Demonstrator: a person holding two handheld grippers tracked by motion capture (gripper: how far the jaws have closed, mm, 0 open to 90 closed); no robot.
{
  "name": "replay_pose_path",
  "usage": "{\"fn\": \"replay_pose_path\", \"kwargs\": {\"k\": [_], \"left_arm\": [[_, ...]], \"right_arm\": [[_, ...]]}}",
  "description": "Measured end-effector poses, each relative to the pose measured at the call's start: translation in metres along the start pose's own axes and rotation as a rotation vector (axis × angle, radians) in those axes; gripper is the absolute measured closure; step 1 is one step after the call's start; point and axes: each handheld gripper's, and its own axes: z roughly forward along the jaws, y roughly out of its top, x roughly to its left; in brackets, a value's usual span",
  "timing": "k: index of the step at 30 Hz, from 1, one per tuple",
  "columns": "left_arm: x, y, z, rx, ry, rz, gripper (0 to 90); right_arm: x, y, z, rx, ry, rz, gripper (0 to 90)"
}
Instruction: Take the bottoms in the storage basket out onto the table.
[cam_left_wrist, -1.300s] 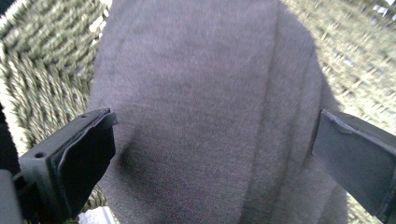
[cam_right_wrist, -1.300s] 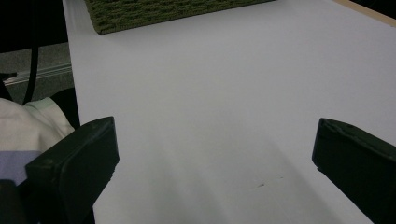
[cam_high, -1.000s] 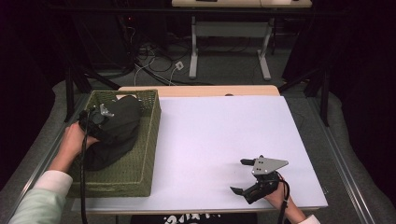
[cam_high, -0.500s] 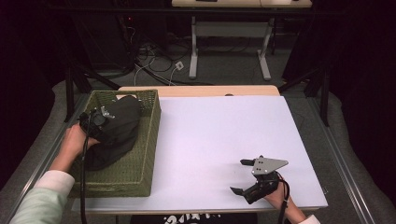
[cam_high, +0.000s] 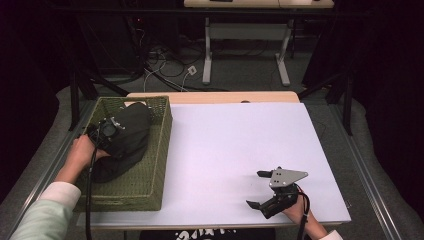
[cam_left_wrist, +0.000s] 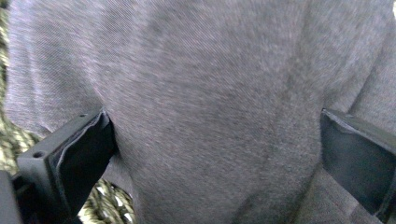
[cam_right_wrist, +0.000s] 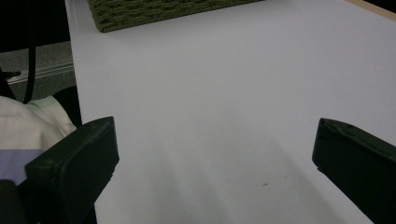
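Between the left tool's (cam_left_wrist: 215, 154) wide-spread jaws bulges the dark garment (cam_left_wrist: 210, 79), ungripped.

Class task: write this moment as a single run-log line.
left gripper: open, jaws astride dark grey cloth bundle | bundle: in green woven basket | right gripper: open, idle over white table
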Motion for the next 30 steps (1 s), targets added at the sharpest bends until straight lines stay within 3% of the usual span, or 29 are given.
{"fn": "replay_pose_path", "kwargs": {"k": [2,13,16,22,26,30], "left_arm": [[-0.0014,0.0005,0.0021,0.022,0.005,0.005,0.0],[-0.0059,0.0042,0.0059,0.042,0.016,-0.024,3.0],[-0.0067,0.0049,0.0059,0.041,0.028,-0.026,11.6],[-0.0054,0.0033,0.0072,0.016,-0.005,-0.042,30.9],[-0.0053,0.0029,0.0055,0.001,0.010,-0.049,46.7],[-0.0054,0.0019,0.0029,-0.014,0.014,-0.065,54.5]], "right_arm": [[-0.0003,-0.0001,-0.0001,0.000,0.000,0.000,0.1],[0.0001,0.0005,0.0011,0.005,0.001,0.000,0.4],[0.0000,0.0005,0.0011,0.006,0.000,0.001,0.4],[0.0002,0.0008,0.0016,0.006,0.000,-0.004,0.4],[0.0001,0.0009,0.0019,0.007,0.001,-0.007,0.5],[0.0000,0.0009,0.0018,0.005,0.001,-0.006,0.5]]}}
